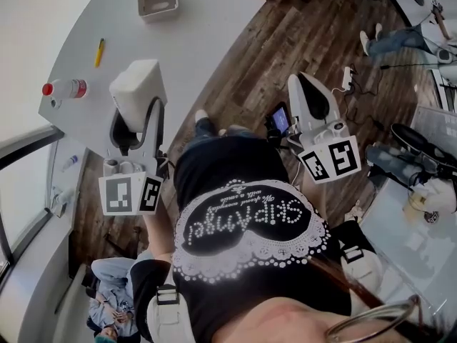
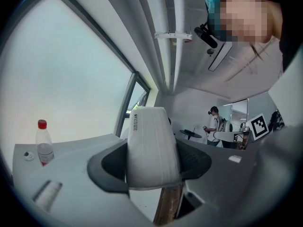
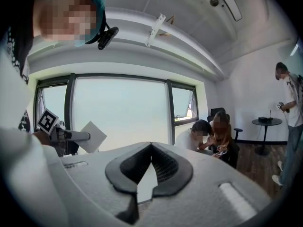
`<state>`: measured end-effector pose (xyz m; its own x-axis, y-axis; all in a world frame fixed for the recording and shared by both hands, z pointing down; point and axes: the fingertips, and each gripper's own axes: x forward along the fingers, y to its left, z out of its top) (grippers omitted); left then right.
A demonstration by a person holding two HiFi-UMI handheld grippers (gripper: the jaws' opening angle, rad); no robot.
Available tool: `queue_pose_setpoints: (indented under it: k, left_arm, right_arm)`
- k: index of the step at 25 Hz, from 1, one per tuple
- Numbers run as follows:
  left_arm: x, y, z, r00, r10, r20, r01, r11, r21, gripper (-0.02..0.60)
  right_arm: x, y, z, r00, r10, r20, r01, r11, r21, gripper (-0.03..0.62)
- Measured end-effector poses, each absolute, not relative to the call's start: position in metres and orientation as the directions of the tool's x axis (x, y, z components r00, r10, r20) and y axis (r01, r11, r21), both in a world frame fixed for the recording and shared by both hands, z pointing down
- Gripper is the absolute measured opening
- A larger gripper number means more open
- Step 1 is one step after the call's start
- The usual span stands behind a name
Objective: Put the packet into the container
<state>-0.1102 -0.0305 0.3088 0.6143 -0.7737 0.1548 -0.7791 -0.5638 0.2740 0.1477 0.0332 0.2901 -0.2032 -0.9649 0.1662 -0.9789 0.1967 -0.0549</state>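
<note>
My left gripper (image 1: pixel 137 116) is shut on a white packet (image 1: pixel 138 84), which sticks out past the jaws over the near edge of the grey table (image 1: pixel 200 41). In the left gripper view the packet (image 2: pixel 152 148) stands upright, pinched between the dark pads of the left gripper (image 2: pixel 151 167). A small square white container (image 1: pixel 158 0) sits at the table's far side, well beyond the packet. My right gripper (image 1: pixel 305 84) hangs over the wooden floor off the table's right. Seen in its own view, the right gripper (image 3: pixel 150 148) is shut with nothing in it.
A clear bottle with a red cap (image 1: pixel 66 88) lies at the table's left edge, also seen as bottle (image 2: pixel 43 143). A yellow pen (image 1: pixel 99 51) lies further in. Seated people (image 3: pixel 213 136) and a standing person (image 3: pixel 289 108) are in the room to the right.
</note>
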Motion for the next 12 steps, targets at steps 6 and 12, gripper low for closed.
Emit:
queue_pose_setpoints:
  k: [6,12]
  left_arm:
    - [-0.118,-0.032,0.309,0.603,-0.781,0.162,-0.788,-0.552,0.274,0.281]
    - [-0.127,-0.032,0.314,0.576,-0.798,0.178,-0.808,-0.521,0.277,0.281]
  right_arm:
    - [0.141,0.027,0.292,-0.216,-0.961,0.174,-0.976,0.208,-0.064,0.002]
    - [0.133,0.014,0.299,-0.255,-0.949,0.186,-0.966,0.245,-0.077,0.002]
